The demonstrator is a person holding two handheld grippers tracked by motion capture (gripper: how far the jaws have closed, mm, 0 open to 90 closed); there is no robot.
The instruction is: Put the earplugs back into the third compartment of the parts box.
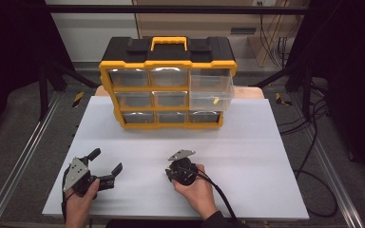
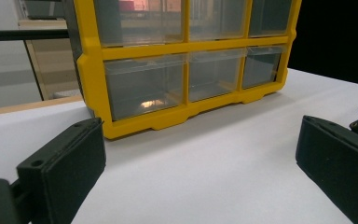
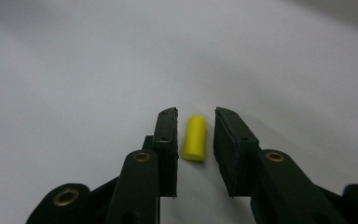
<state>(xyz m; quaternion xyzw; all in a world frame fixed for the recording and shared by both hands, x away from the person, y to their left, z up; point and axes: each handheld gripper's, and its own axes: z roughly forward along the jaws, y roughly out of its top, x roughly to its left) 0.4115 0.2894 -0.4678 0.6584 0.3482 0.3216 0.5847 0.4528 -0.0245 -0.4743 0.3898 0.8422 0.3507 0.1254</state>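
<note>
A small yellow cylinder (image 3: 195, 138) lies on the white table top between the jaws of my right gripper (image 3: 196, 112). A thin gap shows on each side of it, so the pads are not pressing on it. In the high view the right gripper (image 1: 179, 172) points down at the table's front middle, held by a hand. My left gripper (image 1: 107, 160) rests at the front left, its jaws wide apart with nothing between them. The left gripper (image 2: 200, 186) faces the yellow and black drawer cabinet (image 2: 186, 46).
The drawer cabinet (image 1: 167, 61) stands at the back middle of the white table (image 1: 256, 156). Its right-hand clear drawer (image 1: 211, 88) in the upper rows is pulled out toward me. Metal rails run along both sides, and cables lie on the floor at the right.
</note>
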